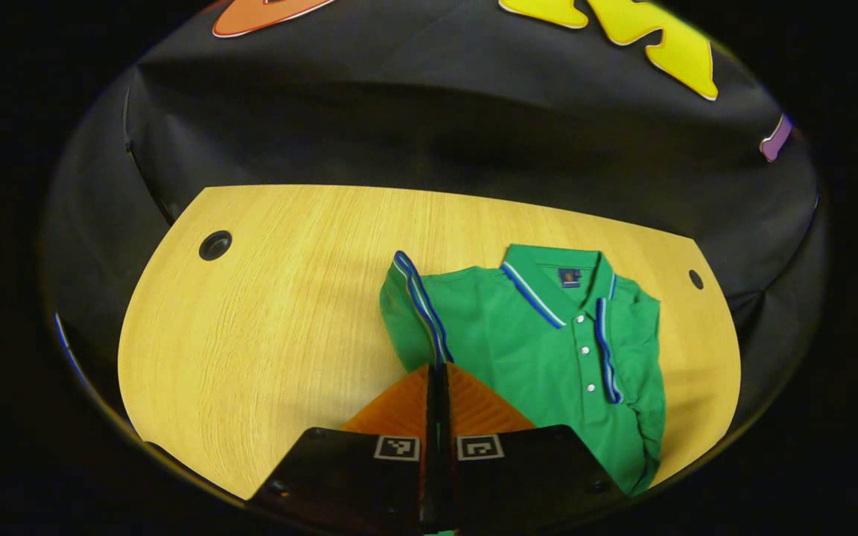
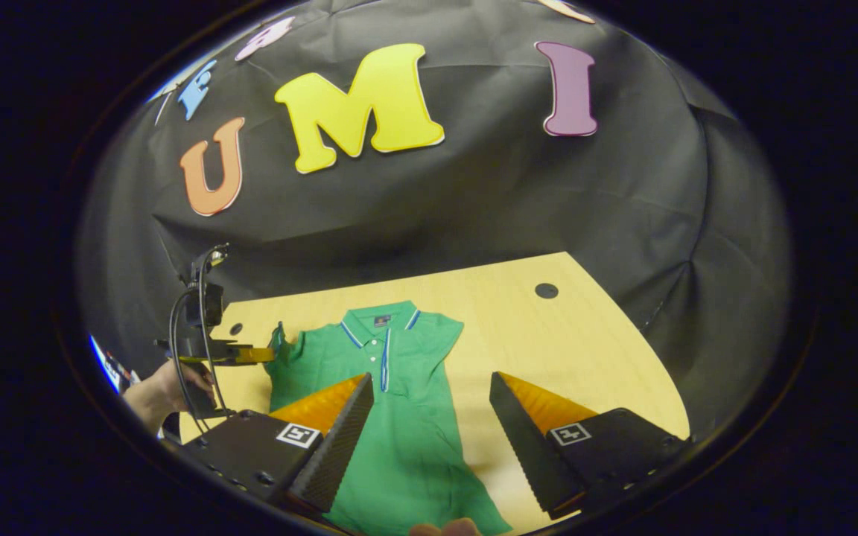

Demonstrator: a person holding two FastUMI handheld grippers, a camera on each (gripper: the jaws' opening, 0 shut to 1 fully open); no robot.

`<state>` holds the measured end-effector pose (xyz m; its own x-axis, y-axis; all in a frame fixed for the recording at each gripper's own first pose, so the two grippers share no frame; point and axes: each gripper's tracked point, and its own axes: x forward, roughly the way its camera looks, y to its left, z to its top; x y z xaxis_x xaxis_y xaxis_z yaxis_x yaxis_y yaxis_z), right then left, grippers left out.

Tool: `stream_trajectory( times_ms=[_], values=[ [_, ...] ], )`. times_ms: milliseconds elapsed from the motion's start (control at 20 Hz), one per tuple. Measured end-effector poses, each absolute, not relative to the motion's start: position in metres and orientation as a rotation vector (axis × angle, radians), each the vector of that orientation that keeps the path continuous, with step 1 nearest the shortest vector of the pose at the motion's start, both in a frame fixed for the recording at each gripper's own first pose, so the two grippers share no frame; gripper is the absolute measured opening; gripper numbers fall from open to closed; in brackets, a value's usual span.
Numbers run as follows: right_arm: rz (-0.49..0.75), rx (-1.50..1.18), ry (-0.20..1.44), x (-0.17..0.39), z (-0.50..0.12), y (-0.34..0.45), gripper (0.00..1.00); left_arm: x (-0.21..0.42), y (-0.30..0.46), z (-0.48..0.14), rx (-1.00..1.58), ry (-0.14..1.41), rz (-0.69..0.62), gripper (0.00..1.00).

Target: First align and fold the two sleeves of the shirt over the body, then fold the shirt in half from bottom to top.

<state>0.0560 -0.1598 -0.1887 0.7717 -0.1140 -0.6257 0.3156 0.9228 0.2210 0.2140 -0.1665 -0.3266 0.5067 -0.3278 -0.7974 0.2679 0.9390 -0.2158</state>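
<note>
The left gripper (image 1: 438,372) has its fingers pressed together on the striped cuff of one sleeve (image 1: 418,298), which it lifts up off the table (image 1: 265,327); in the right gripper view this same gripper (image 2: 269,354) shows at the shirt's edge, held by a hand (image 2: 157,394). The right gripper (image 2: 429,417) hangs with its fingers wide apart and nothing between them, above the lower body of the green shirt (image 2: 407,439). The shirt lies face up near the middle of the table, collar (image 1: 552,286) toward the far edge. The other sleeve (image 1: 634,357) seems already laid over the body along the placket. To do this fold well, I judge the held cuff should travel across in a low arc, land parallel to the placket with the side fold straight, and be let go only once flat, while the free gripper could pin the body against dragging.
</note>
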Motion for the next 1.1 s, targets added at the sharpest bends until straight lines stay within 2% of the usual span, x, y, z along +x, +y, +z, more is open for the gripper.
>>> stream_trajectory(
  times_ms=[300,400,550,700,900,1100],
  values=[
    [-0.265,0.335,0.635,0.034,-0.186,-0.177,0.96,0.194,-0.247,-0.289,-0.121,0.950,-0.463,0.06],
    [-0.274,0.346,0.638,0.026,-0.186,-0.182,0.96,0.190,-0.264,-0.282,-0.121,0.938,-0.463,0.06],
    [-0.286,0.350,0.636,0.018,-0.187,-0.189,0.96,0.184,-0.276,-0.271,-0.143,0.911,-0.456,0.13],
    [-0.275,0.332,0.628,0.016,-0.186,-0.190,0.96,0.172,-0.260,-0.246,-0.154,0.886,-0.425,1.00],
    [-0.202,0.238,0.601,0.014,-0.180,-0.178,0.96,0.149,-0.228,-0.219,-0.169,0.819,-0.384,1.00],
    [-0.144,0.147,0.621,-0.004,-0.185,-0.166,0.96,0.099,-0.181,-0.189,-0.146,0.741,-0.364,1.00]
  ],
)
